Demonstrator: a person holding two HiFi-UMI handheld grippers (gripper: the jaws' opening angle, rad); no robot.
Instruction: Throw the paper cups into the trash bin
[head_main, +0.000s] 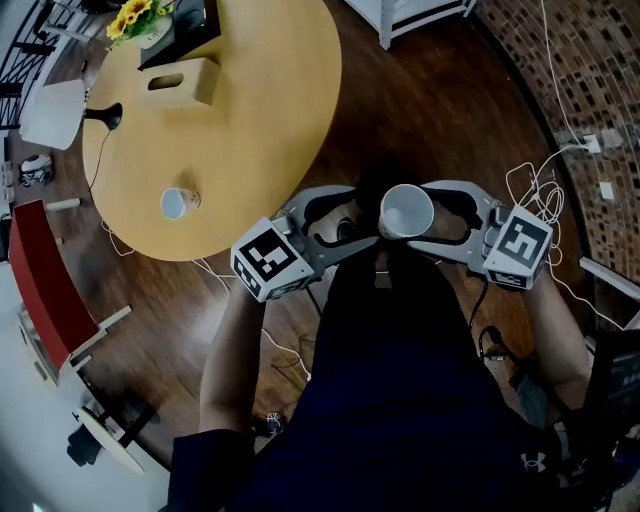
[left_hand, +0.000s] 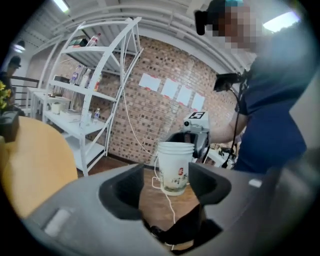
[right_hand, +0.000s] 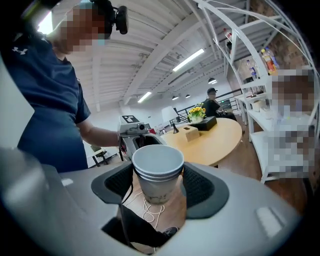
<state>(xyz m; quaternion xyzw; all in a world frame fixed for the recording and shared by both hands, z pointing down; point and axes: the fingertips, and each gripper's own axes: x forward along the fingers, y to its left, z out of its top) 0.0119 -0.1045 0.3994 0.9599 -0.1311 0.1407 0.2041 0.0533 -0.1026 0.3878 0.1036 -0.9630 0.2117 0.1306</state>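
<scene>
A stack of white paper cups (head_main: 407, 211) hangs upright in the air in front of my body. My right gripper (head_main: 430, 213) is shut on it, both pads against its sides, as the right gripper view shows (right_hand: 157, 175). My left gripper (head_main: 355, 218) faces it from the left with jaws open and nothing between them. In the left gripper view the stack (left_hand: 175, 167) stands just beyond the jaw tips. Another paper cup (head_main: 177, 203) stands on the round wooden table (head_main: 250, 100), near its front edge. No trash bin is in view.
On the table's far side are a tissue box (head_main: 182, 80), yellow flowers (head_main: 140, 18) and a black lamp (head_main: 105, 117). A red chair (head_main: 40, 290) stands at the left. White cables (head_main: 530, 190) lie on the wooden floor at the right. A white shelf rack (left_hand: 95, 100) lines the brick wall.
</scene>
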